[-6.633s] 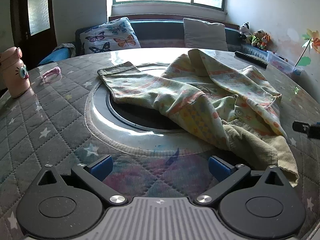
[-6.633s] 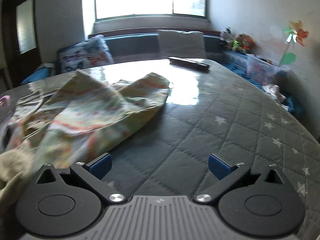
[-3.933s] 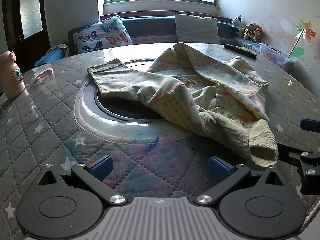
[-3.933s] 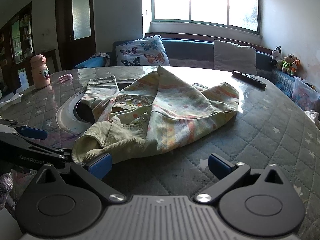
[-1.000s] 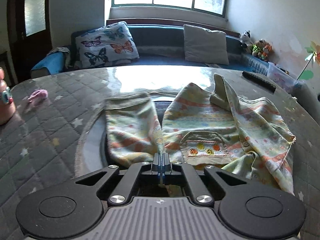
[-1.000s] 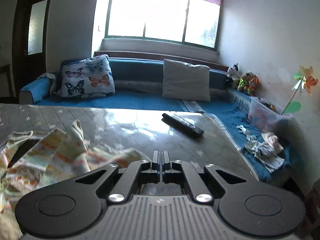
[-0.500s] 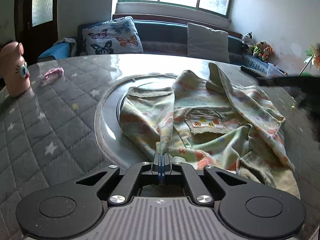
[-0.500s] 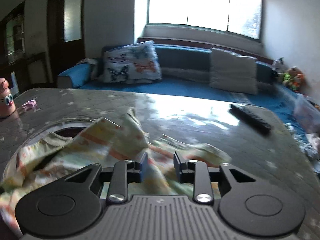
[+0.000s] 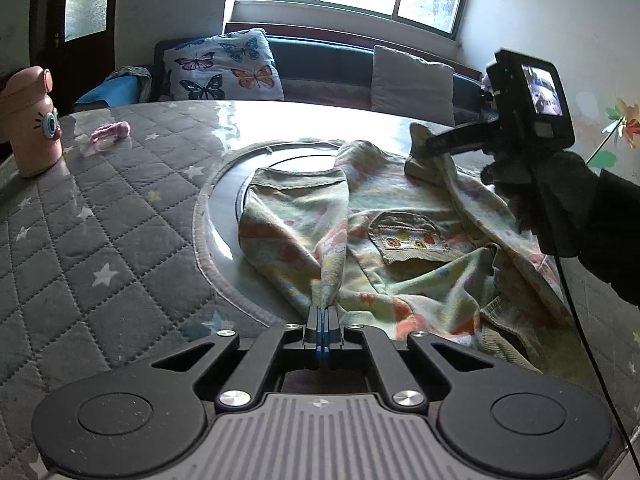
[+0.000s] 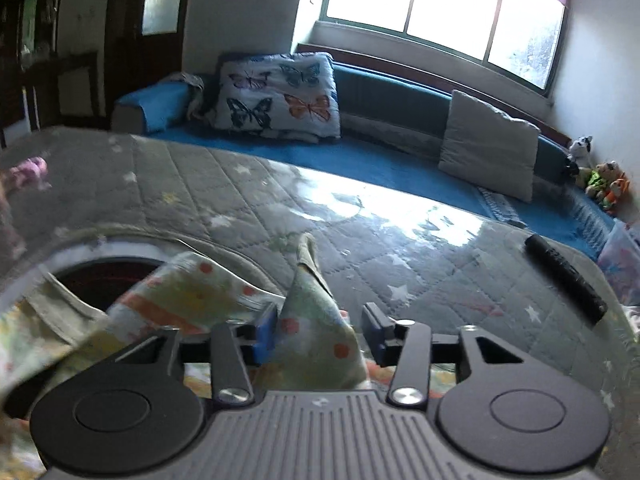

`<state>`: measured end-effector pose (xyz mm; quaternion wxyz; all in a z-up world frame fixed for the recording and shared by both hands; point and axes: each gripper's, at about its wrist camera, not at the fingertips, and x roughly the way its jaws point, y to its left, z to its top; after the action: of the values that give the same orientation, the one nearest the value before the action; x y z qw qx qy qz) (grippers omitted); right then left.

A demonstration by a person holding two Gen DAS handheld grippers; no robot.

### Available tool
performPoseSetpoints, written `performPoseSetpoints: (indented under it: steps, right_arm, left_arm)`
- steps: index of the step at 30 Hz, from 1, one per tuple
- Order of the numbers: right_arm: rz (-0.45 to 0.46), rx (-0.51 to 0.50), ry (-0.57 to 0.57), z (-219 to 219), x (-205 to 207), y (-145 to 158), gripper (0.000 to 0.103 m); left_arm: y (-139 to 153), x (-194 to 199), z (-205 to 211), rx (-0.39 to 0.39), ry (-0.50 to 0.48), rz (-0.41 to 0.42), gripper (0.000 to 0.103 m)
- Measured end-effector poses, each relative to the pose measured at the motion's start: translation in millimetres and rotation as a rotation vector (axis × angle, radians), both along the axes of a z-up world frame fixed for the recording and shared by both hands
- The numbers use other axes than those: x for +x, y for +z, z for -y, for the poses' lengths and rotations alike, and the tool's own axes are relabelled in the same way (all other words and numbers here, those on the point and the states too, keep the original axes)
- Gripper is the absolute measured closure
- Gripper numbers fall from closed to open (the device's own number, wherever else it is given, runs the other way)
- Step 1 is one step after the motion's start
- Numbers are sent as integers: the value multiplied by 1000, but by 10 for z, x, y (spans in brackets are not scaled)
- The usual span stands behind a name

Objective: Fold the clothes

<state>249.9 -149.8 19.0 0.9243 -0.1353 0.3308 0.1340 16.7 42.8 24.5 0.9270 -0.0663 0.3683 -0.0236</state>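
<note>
My left tongs are pinched fully together on a near fold of the patterned trousers, which lie crumpled across the middle of the quilted desk, one leg reaching over the round glass inset. My right tongs stand partly open around a raised far corner of the cloth (the pads flank it with a gap on the right side, so I cannot call it gripped). I judge this the stage of taking hold at two points to spread or turn the garment; whether for a first flattening or a later fold, the rumpled heap fits both. Next I need to close the right pair firmly on that corner, keeping the cloth taut between both.
</note>
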Motion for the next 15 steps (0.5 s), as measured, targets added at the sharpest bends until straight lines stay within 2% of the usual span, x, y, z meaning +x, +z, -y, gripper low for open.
performPoseSetpoints:
  steps: [1,3,8,15]
  right_arm:
    - [-3,-1,-10,31,-5,-5,94]
    - [1,-3,-29,115,-36,7,99]
    - [66,-21,-64,459,-285,194,100]
    - [156,-37,-182,1256,-821,530,100]
  left_arm:
    - [1,-4,-10,-1,1,1,102]
    - [4,-19,-14,-1,3,4,102]
    - [16,-67,-14,4,7,14,102]
    - [29,-166,-47,16,20,20,102]
